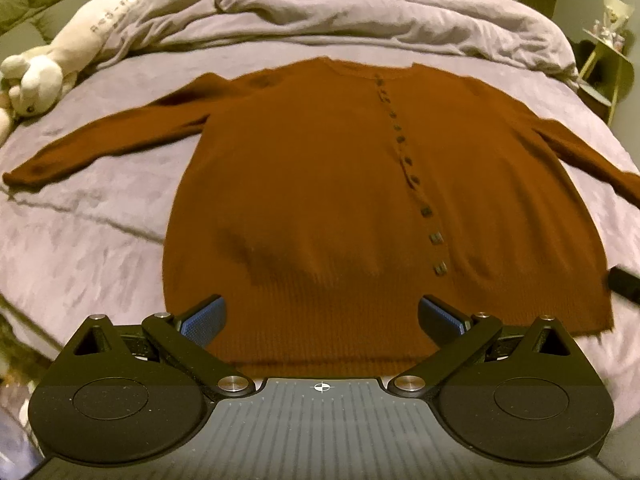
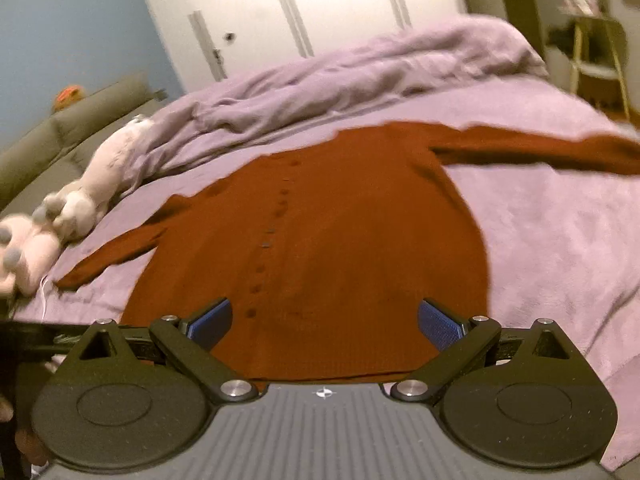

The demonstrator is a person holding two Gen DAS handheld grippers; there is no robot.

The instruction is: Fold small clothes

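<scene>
A rust-brown buttoned cardigan (image 1: 320, 184) lies flat on the bed, front up, both sleeves spread out to the sides and a row of dark buttons running down it. My left gripper (image 1: 322, 316) hovers open over the hem near the left half, nothing between its blue pads. In the right wrist view the same cardigan (image 2: 340, 240) fills the middle, and my right gripper (image 2: 324, 318) is open above the hem's right half, holding nothing. A dark piece of the right gripper (image 1: 622, 282) shows at the cardigan's right edge in the left wrist view.
The lilac bed sheet (image 1: 92, 232) surrounds the cardigan. A crumpled lilac duvet (image 1: 360, 12) lies beyond the collar. A pale plush toy (image 1: 60, 56) rests at the far left by a green headboard (image 2: 60, 140). A yellow-green chair (image 1: 608, 68) stands off the bed's right side.
</scene>
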